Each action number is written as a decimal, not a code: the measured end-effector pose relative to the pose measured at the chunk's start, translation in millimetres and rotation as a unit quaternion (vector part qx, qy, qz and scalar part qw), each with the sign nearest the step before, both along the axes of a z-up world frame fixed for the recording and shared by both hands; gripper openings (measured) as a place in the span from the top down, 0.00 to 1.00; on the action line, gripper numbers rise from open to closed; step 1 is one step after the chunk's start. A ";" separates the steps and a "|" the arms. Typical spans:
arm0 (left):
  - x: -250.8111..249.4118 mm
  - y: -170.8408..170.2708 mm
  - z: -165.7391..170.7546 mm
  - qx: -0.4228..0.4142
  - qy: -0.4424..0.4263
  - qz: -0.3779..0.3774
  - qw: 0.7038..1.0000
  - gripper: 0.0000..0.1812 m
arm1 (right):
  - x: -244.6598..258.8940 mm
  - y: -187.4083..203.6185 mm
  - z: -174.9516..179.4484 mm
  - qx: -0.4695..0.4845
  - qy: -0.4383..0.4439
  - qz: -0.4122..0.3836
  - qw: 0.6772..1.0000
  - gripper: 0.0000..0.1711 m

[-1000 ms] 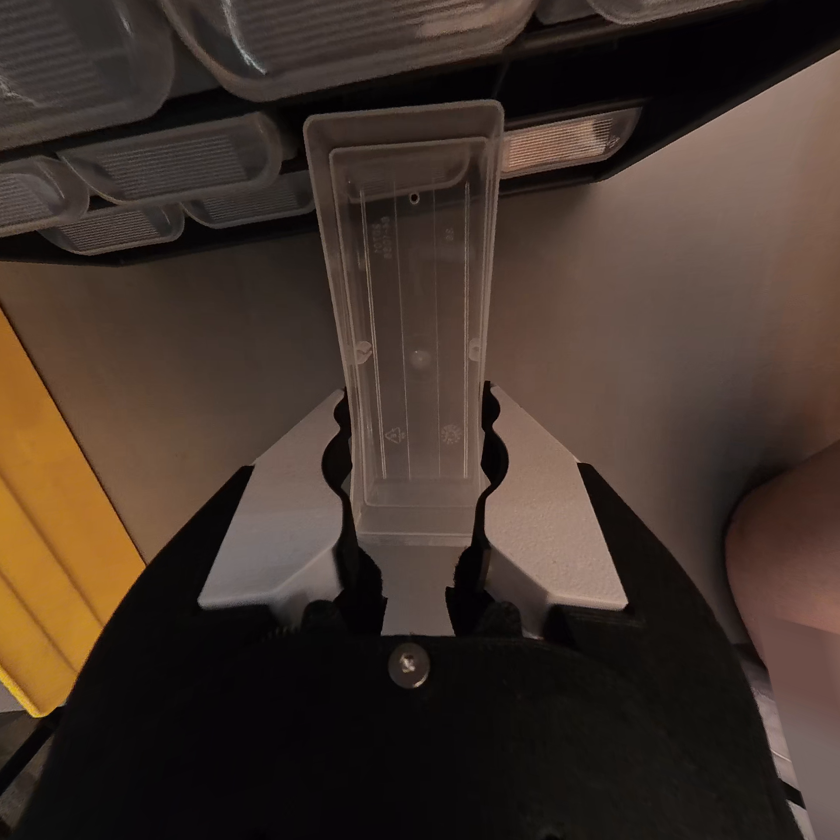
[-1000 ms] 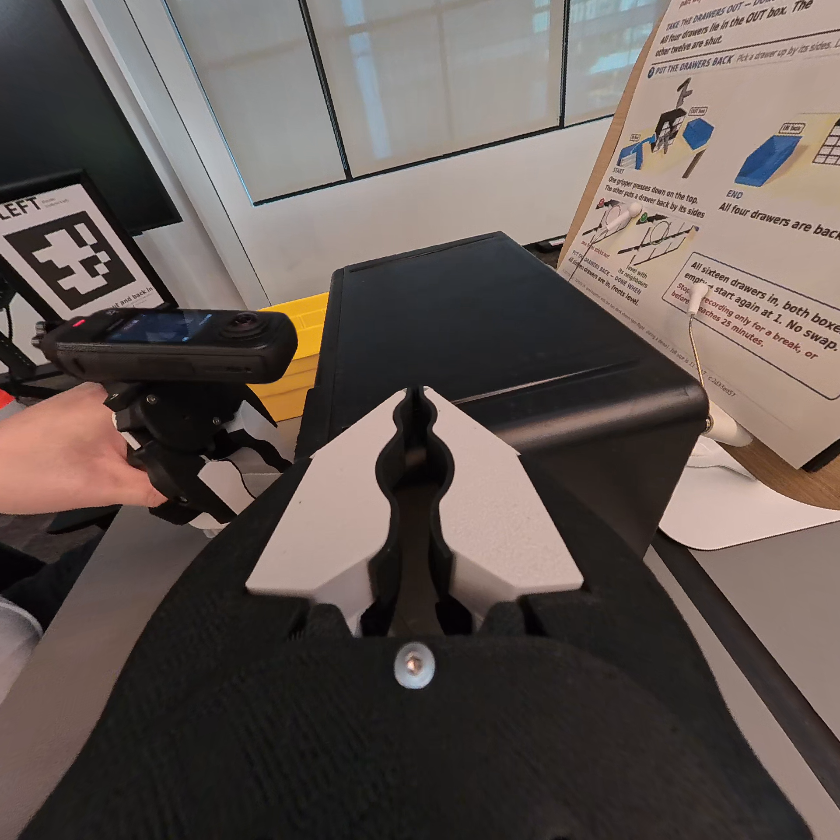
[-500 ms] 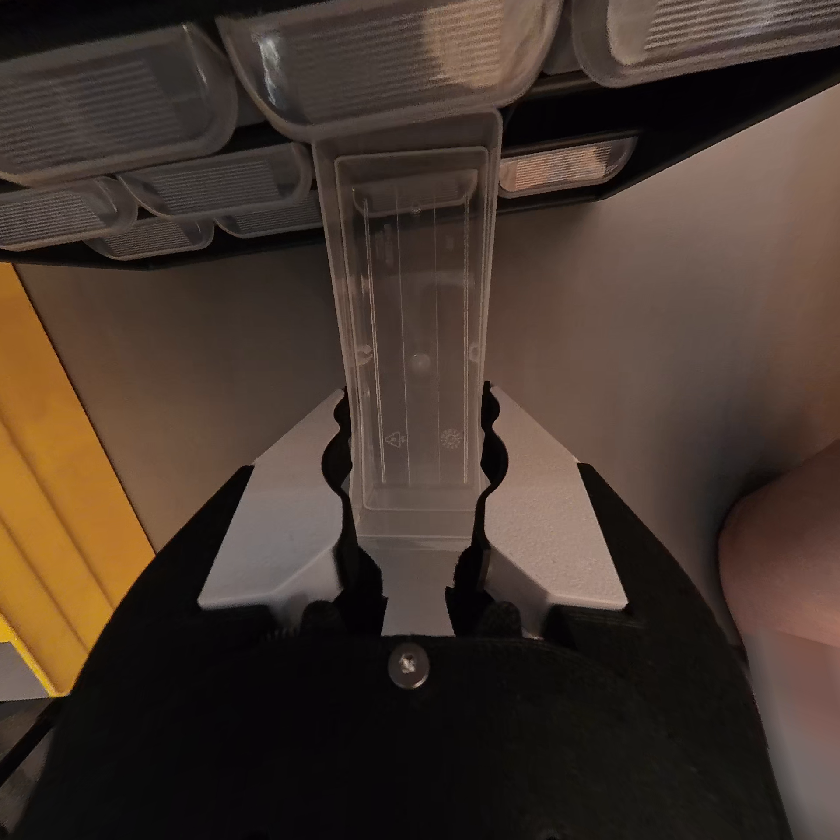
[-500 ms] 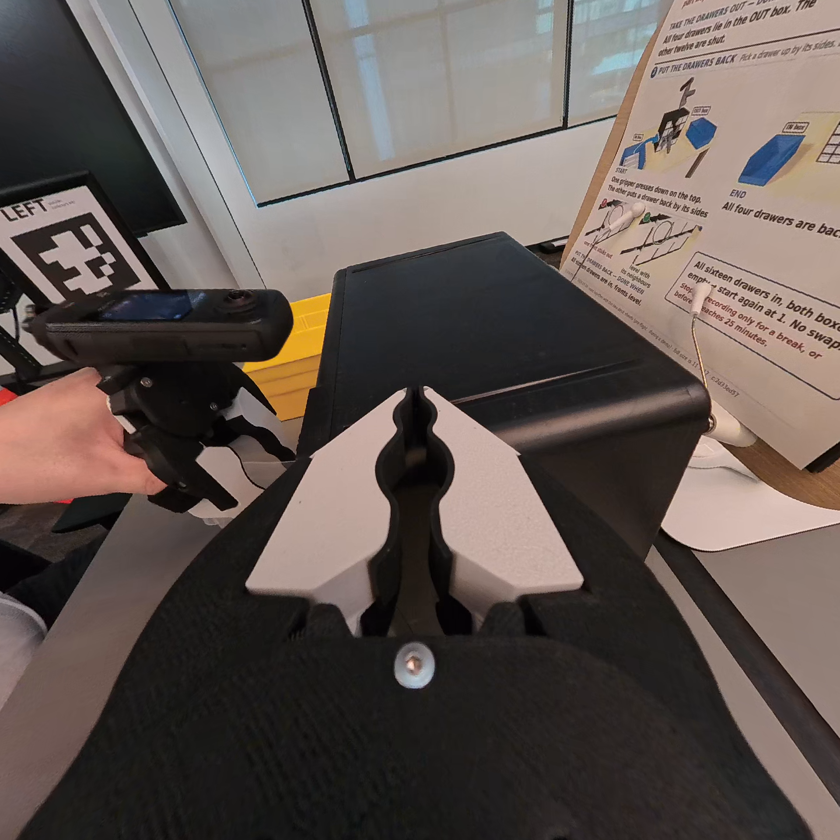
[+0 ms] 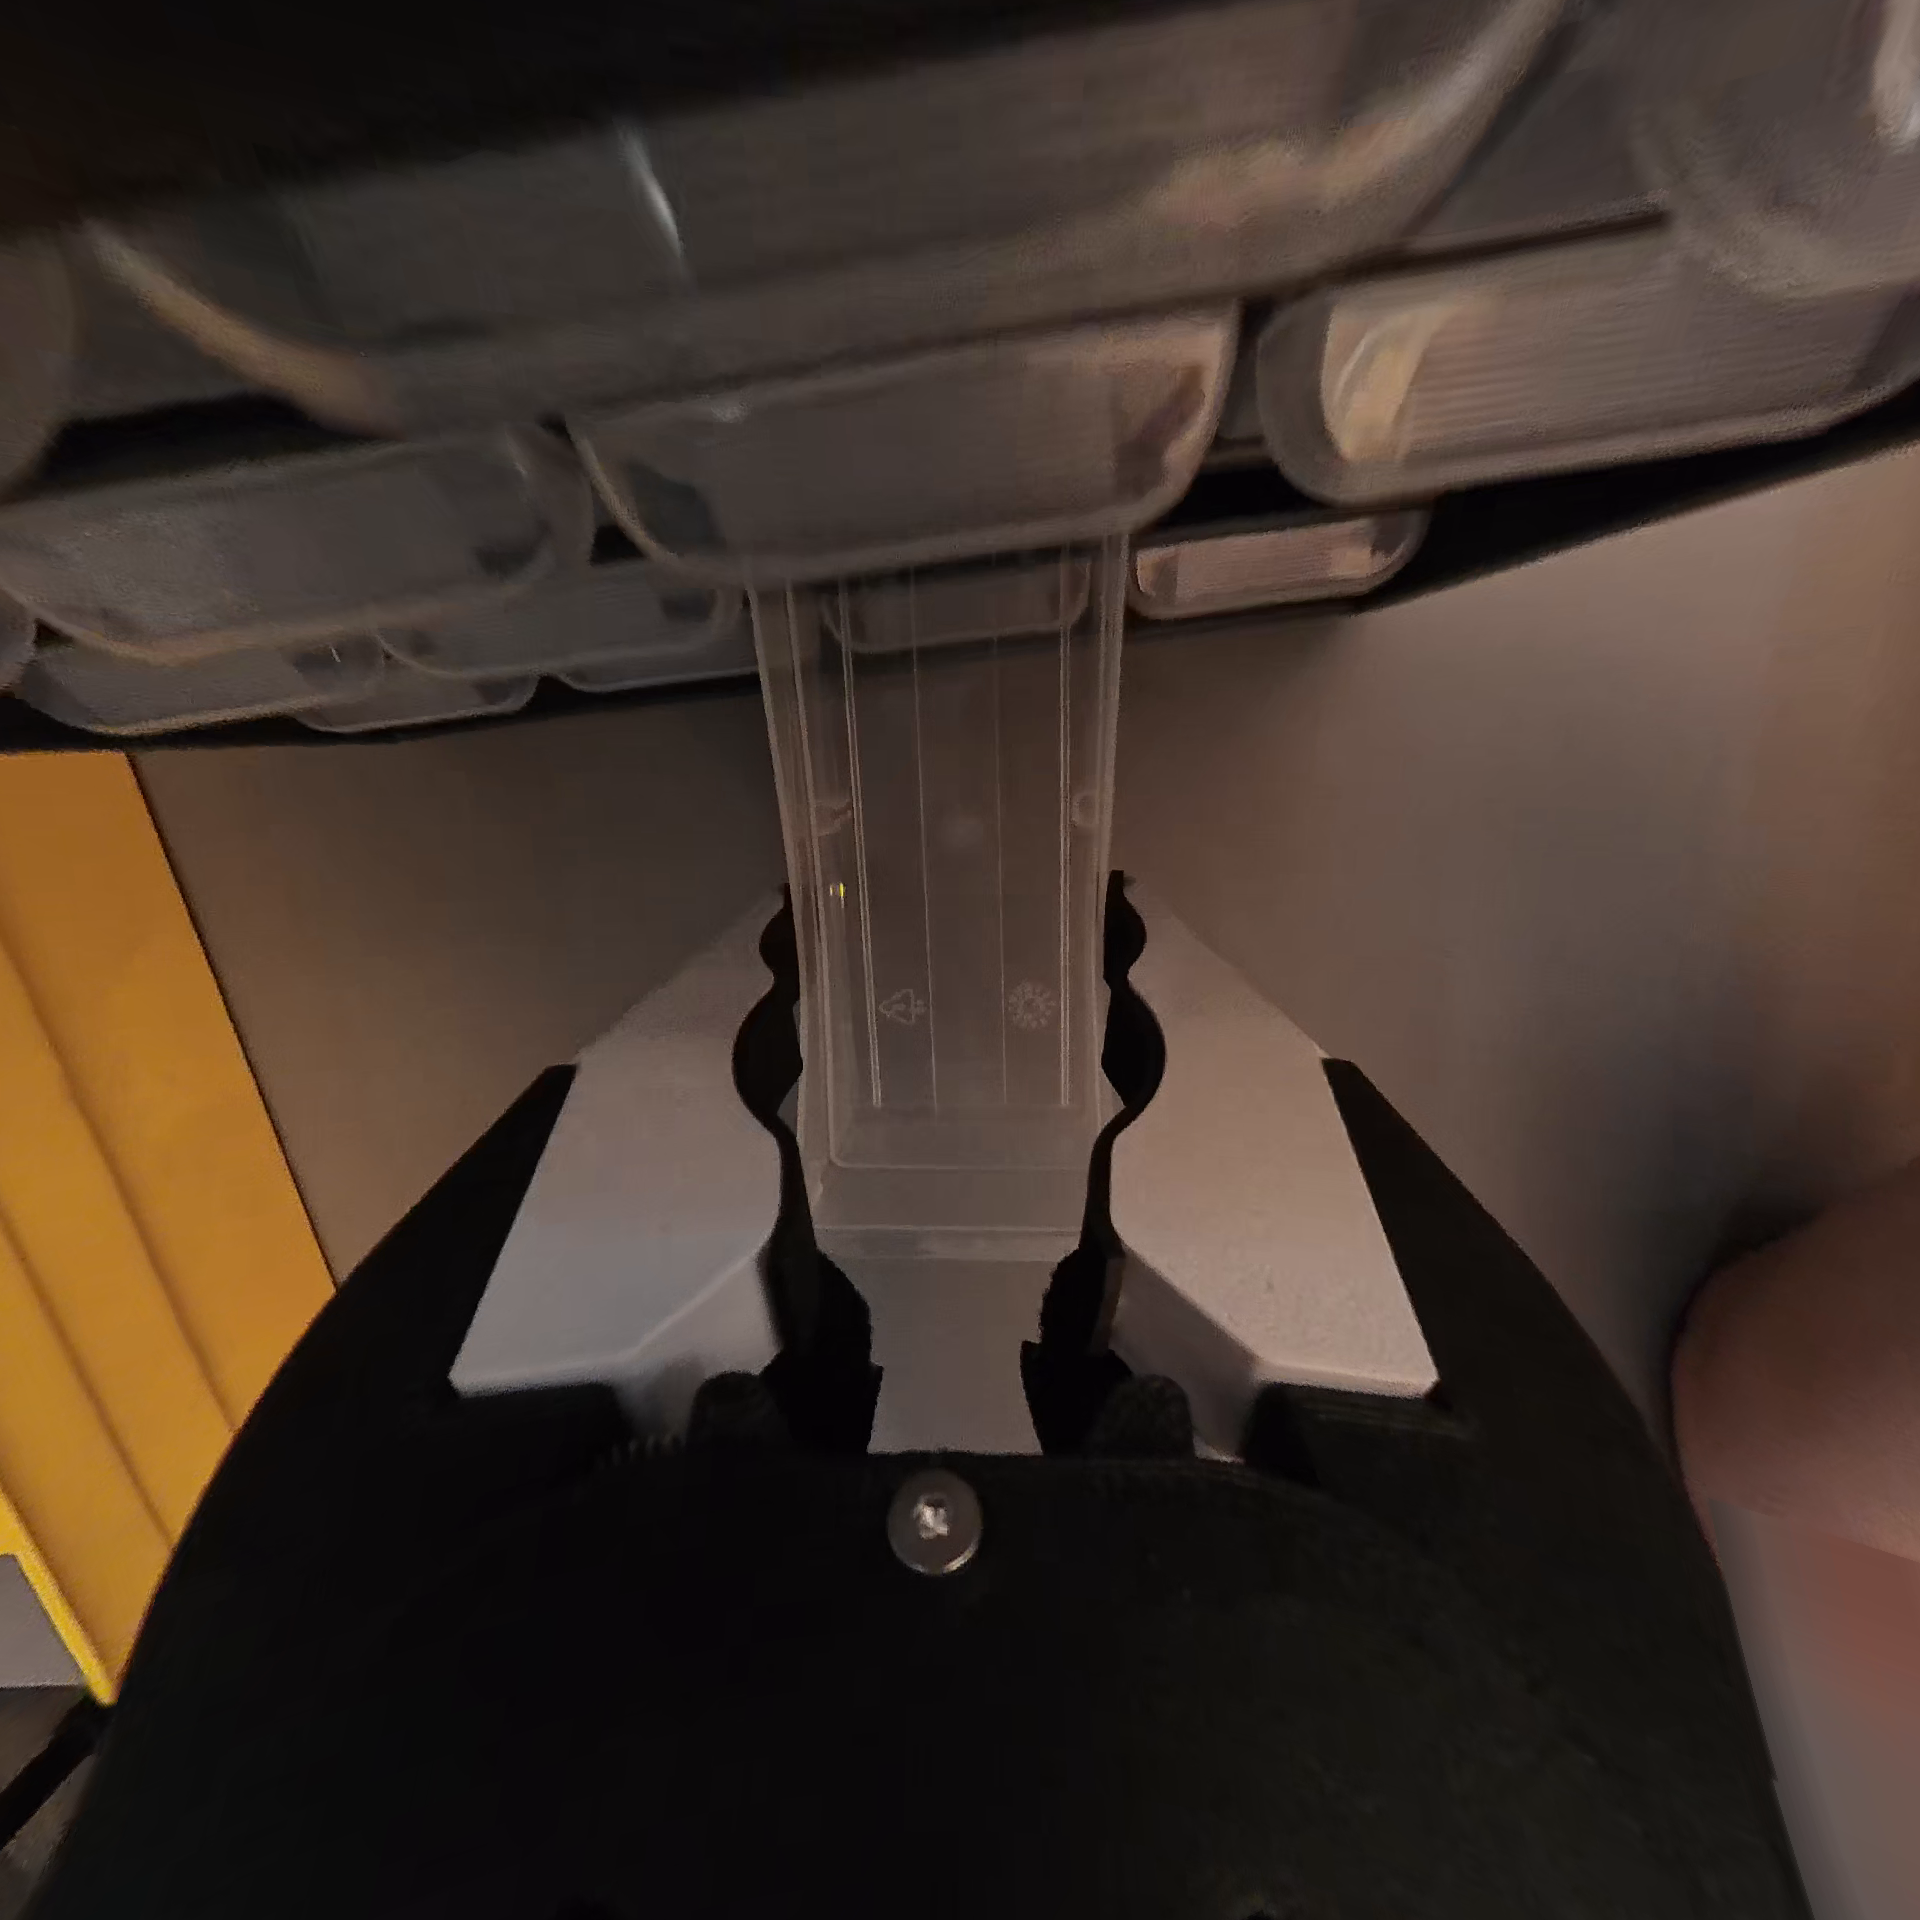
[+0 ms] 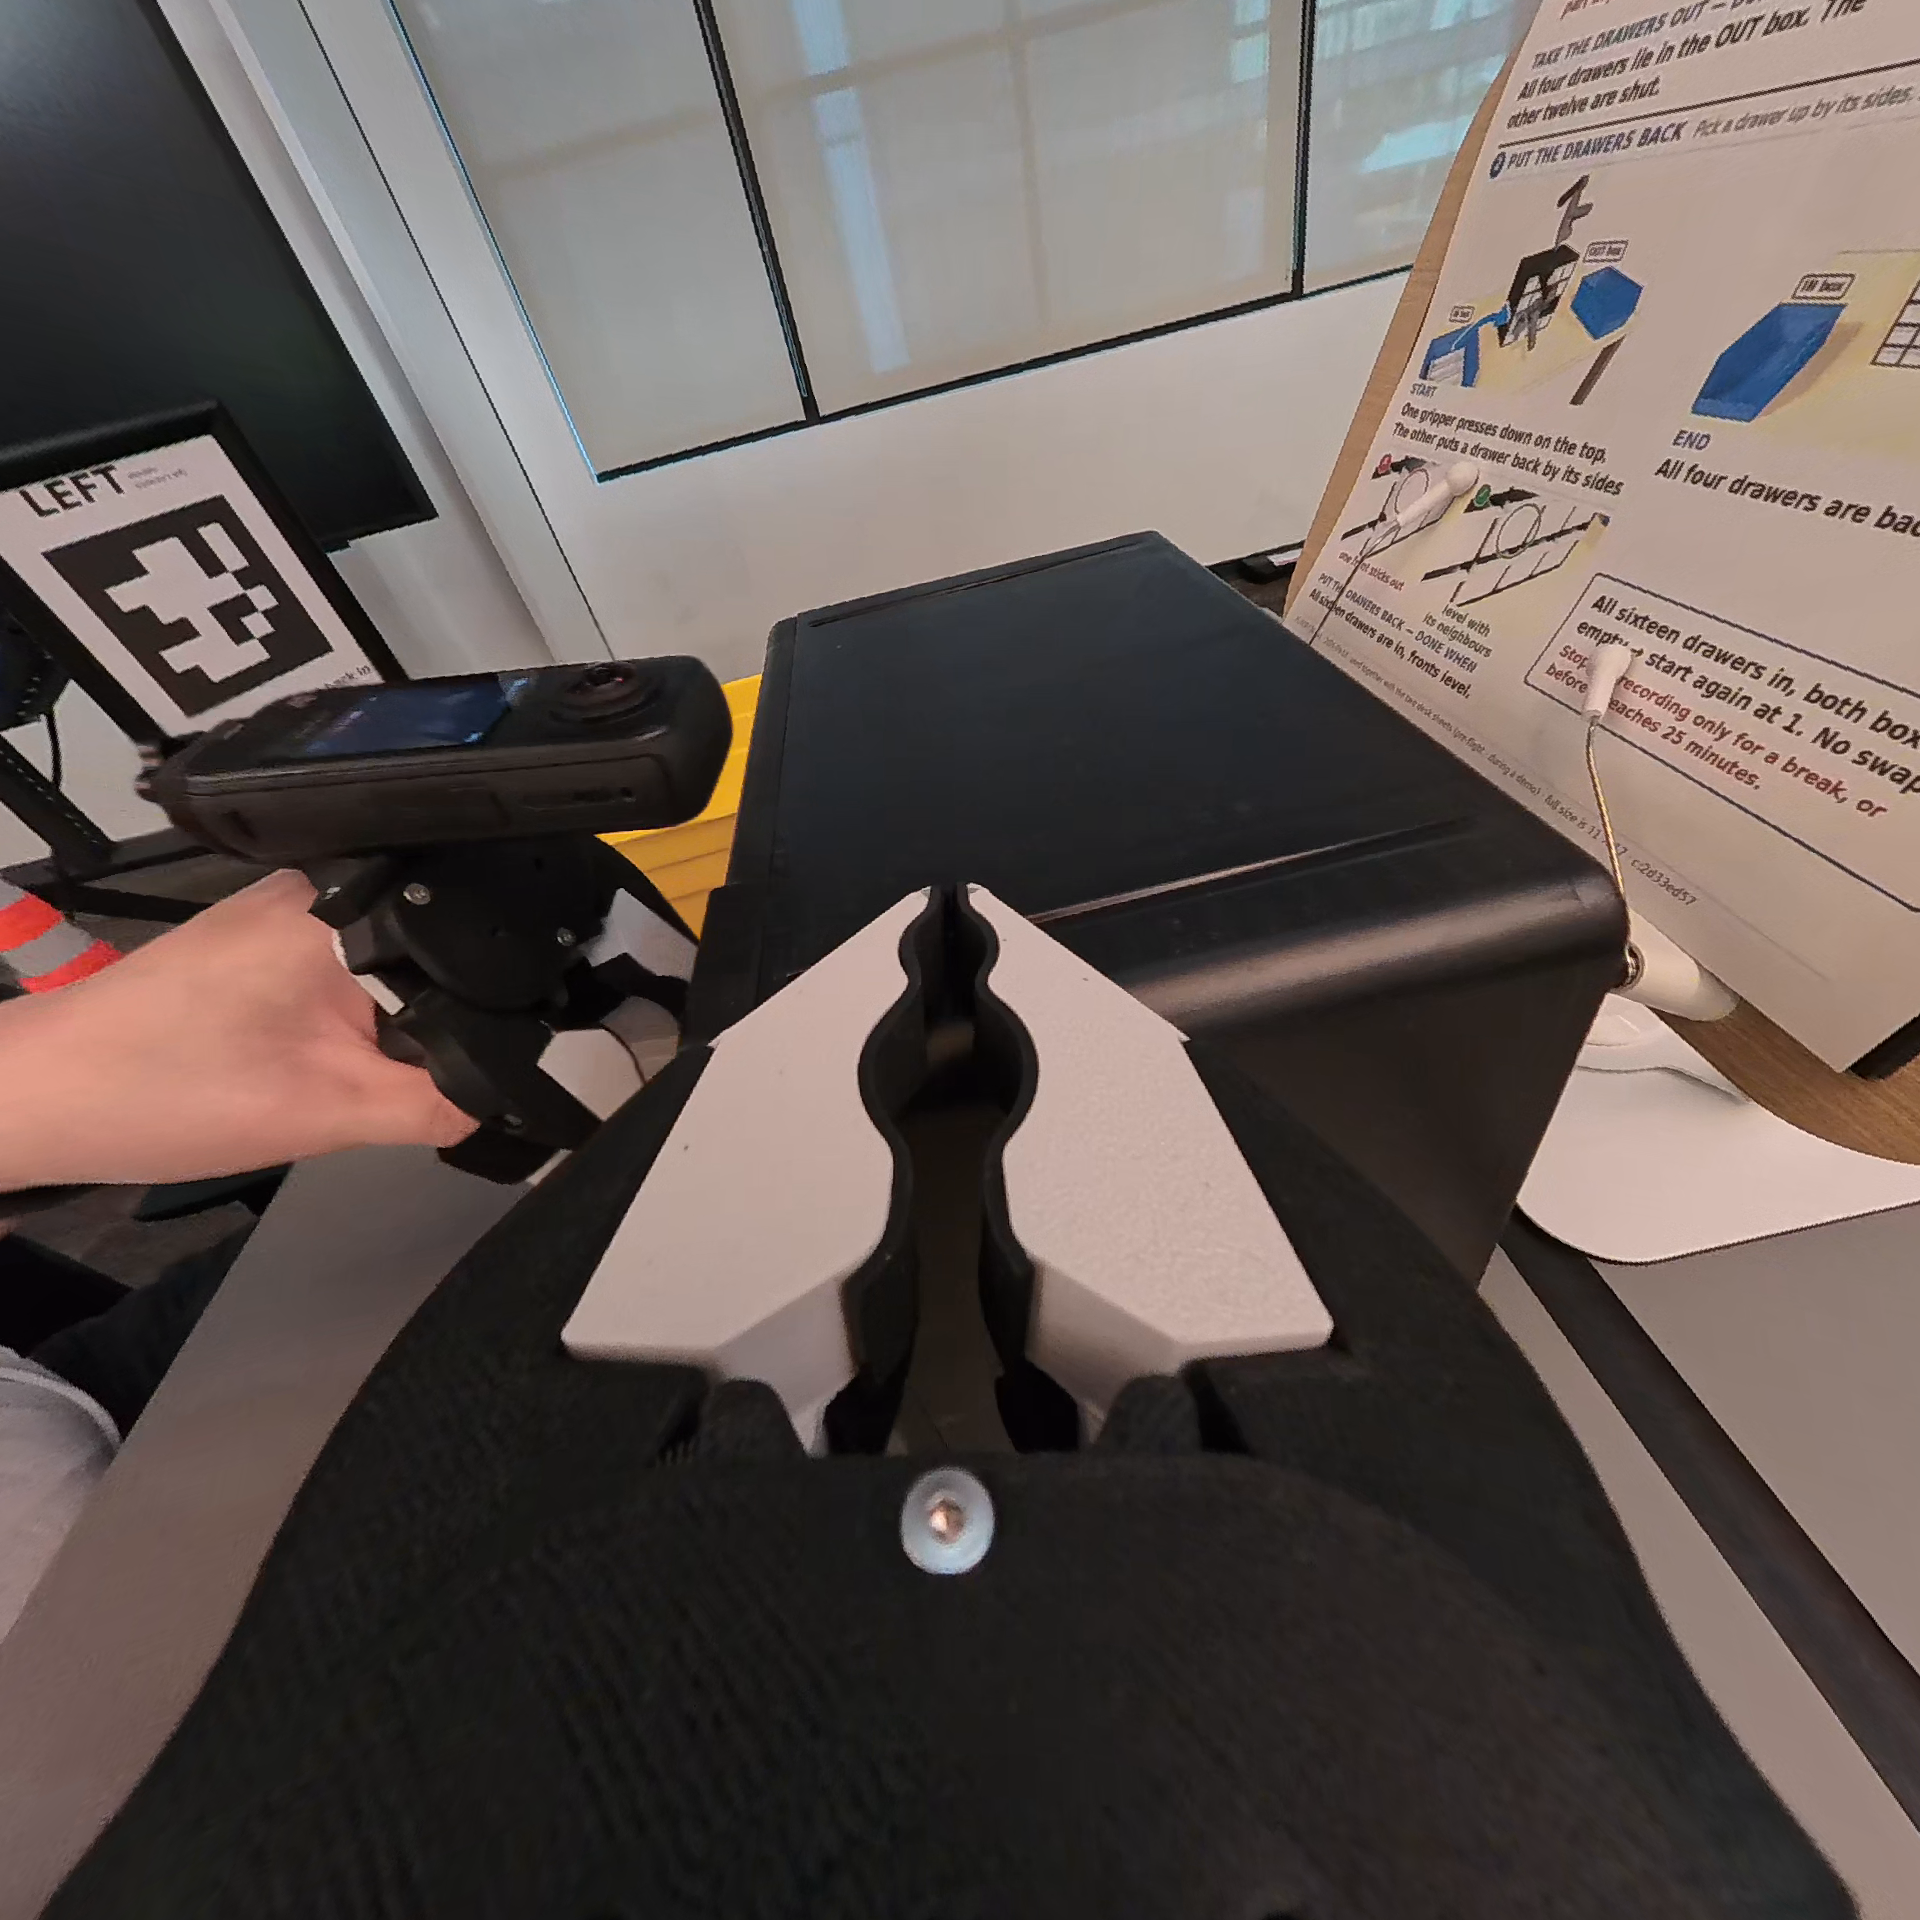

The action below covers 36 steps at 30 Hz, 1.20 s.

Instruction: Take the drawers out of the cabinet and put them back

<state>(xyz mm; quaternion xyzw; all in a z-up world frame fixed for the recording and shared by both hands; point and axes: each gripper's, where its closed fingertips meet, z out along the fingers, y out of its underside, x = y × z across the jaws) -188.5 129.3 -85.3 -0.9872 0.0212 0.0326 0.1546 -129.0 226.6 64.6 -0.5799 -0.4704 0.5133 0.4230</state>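
In the left wrist view my left gripper (image 5: 948,914) is shut on a clear plastic drawer (image 5: 948,935), held by its two long sides. The drawer's far end is inside a slot in the bottom row of the black cabinet (image 5: 1662,540), under another clear drawer front (image 5: 894,457). The cabinet front is blurred. In the right wrist view my right gripper (image 6: 948,902) is shut and empty, resting on the cabinet's black top (image 6: 1101,727) near its front edge. The left gripper (image 6: 488,935) shows there at the cabinet's front left, held by a hand (image 6: 197,1039).
A yellow bin (image 5: 114,1143) stands left of the cabinet and shows in the right wrist view (image 6: 686,862). A white instruction board (image 6: 1683,468) leans right of the cabinet. A tag board (image 6: 177,592) stands at the back left. Grey tabletop (image 5: 1455,935) lies below the drawer. The grippers' ends are close to 20 cm from one another.
My left gripper has pushed the clear drawer forward, so more of it is inside the cabinet slot. The cabinet front is closer and blurred. My right gripper has stayed on the cabinet top.
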 end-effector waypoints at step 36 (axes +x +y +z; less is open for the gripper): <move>27.7 -52.0 17.8 0.348 0.369 -0.441 0.740 0.83 | -1.7 0.5 0.1 -0.007 0.007 0.007 1.000 1.00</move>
